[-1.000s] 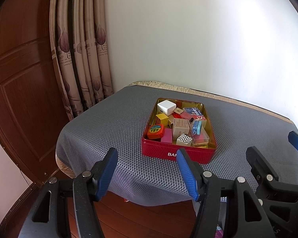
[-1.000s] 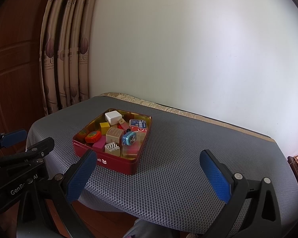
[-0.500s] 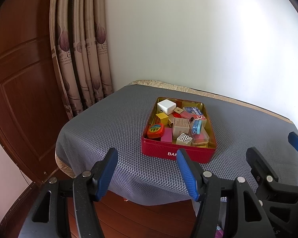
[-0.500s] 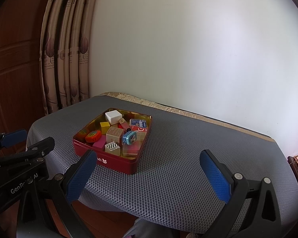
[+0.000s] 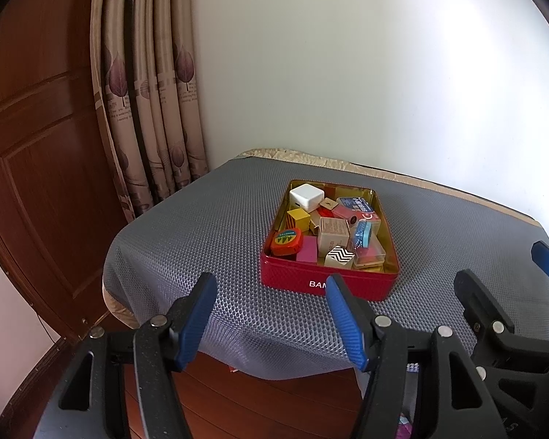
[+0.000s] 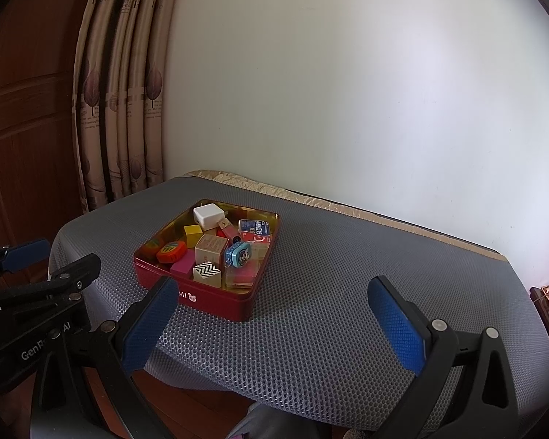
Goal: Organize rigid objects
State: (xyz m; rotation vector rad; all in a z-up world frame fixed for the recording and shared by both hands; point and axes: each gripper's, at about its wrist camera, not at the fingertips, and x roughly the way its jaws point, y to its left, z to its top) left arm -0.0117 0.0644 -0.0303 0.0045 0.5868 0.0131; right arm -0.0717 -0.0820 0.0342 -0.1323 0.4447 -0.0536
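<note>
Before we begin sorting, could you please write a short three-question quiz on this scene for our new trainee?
1. True or false: the red tin on the grey mat is empty.
2. Which item lies at the tin's far corner? A) white charger block B) orange tape measure C) zigzag-patterned cube
3. Fill in: both the left hand-held gripper and the right hand-held gripper stand ____ with nothing between the fingers.

Key: 1 false; 2 A; 3 open.
</note>
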